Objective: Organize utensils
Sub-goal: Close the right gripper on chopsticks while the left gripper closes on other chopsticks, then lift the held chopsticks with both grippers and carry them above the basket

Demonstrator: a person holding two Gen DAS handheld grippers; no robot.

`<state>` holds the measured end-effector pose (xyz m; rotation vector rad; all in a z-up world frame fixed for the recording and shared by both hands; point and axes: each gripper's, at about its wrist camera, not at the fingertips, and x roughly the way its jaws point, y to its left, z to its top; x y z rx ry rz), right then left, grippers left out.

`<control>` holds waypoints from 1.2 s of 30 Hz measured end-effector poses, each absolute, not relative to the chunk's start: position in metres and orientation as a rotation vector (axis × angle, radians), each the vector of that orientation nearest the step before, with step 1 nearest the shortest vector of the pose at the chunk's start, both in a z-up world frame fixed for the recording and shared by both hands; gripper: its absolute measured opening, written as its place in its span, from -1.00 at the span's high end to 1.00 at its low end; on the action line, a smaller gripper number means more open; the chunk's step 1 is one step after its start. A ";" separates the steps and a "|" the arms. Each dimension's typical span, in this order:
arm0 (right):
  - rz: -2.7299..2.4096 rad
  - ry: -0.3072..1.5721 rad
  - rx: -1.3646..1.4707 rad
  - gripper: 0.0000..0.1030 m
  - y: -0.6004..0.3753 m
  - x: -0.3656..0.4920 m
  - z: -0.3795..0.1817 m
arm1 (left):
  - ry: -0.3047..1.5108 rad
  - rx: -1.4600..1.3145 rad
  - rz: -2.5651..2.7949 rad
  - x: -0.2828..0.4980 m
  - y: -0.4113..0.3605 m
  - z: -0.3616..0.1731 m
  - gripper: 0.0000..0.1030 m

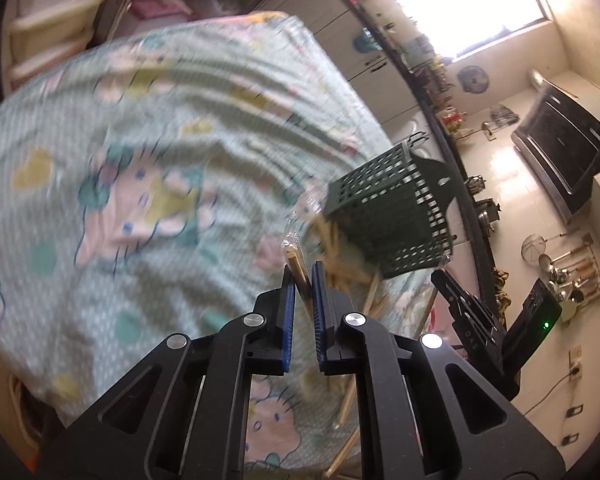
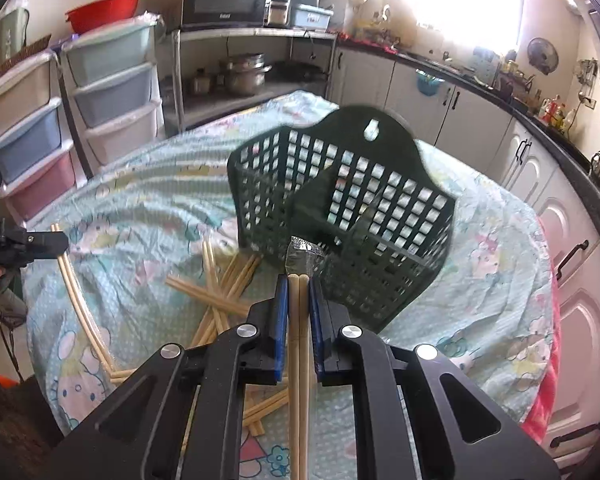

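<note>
The right wrist view is giving the sharper account: the right gripper is clamping a wrapped pair of wooden chopsticks, its blue pads pressing narrowly on both sides while the clear wrapper tip is sticking out just beyond the fingertips. Directly ahead of those fingertips the dark green slotted utensil basket is standing tilted on the patterned tablecloth; its inner divider is showing, and as far as this view reaches the compartments are holding nothing, though the near floor is partly hidden. To the left of and below the fingers a loose heap of chopsticks is lying crossed on the cloth, just beside the basket's near corner, and the tip of the left gripper is poking in at the far left edge above two long curved-looking sticks. The left wrist view is blurred across the cloth, yet it is showing what the other cannot: the left gripper is pinching another wrapped pair of chopsticks, pads nearly together, the sticks slanting up between the fingertips. Beyond and to the right of these fingers the same basket is appearing from its outer side, so its inside is hidden here, and the scattered chopsticks are lying between fingers and basket. The right gripper is appearing further right, seen from the side, its grip not readable there.
</note>
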<state>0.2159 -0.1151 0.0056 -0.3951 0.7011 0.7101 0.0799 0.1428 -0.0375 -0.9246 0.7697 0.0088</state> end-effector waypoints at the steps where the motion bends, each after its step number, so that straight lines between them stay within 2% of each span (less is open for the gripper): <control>1: 0.710 0.693 -0.388 0.80 -0.117 0.216 0.009 | 0.761 -0.912 0.007 0.082 0.142 -0.033 0.91; 7: 0.711 0.637 -0.328 0.80 -0.128 0.212 0.035 | 0.693 -0.808 0.004 0.093 0.139 -0.004 0.94; 10: 0.713 0.609 -0.302 0.89 -0.133 0.210 0.047 | 0.668 -0.771 -0.013 0.098 0.135 0.010 0.94; 36: 0.680 0.370 -0.114 0.89 -0.169 0.205 0.133 | 0.496 -0.522 -0.197 0.165 0.074 0.113 0.94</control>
